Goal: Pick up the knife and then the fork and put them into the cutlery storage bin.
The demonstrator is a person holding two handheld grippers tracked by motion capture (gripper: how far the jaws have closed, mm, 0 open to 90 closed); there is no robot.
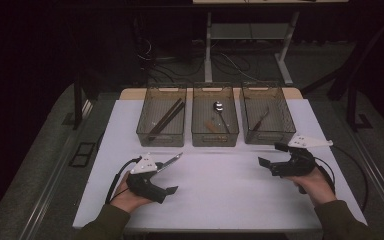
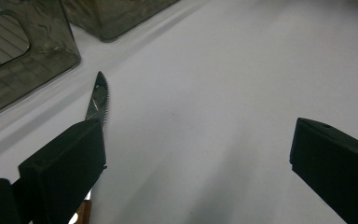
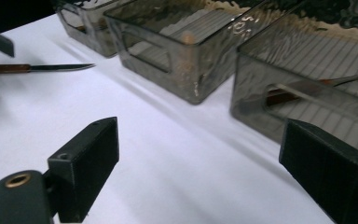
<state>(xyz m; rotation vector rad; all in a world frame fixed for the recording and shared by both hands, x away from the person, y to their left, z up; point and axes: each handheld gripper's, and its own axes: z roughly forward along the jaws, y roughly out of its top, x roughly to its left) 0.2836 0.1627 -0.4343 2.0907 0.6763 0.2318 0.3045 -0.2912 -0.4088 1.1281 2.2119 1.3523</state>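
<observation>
- High view: fixed above the person's side, facing forward and down; far enough to take in the whole white surface [image 1: 220, 195] and three bins [image 1: 215, 117] at its far edge.
- Left gripper view: rides the left hand-held gripper [image 2: 198, 154], very near and low over the surface; knife [image 2: 99, 99] by one jaw, bin corners behind.
- Right gripper view: rides the right hand-held gripper [image 3: 198, 154], low, facing the bins' near walls; probably the same knife [image 3: 37, 68] at left.
</observation>
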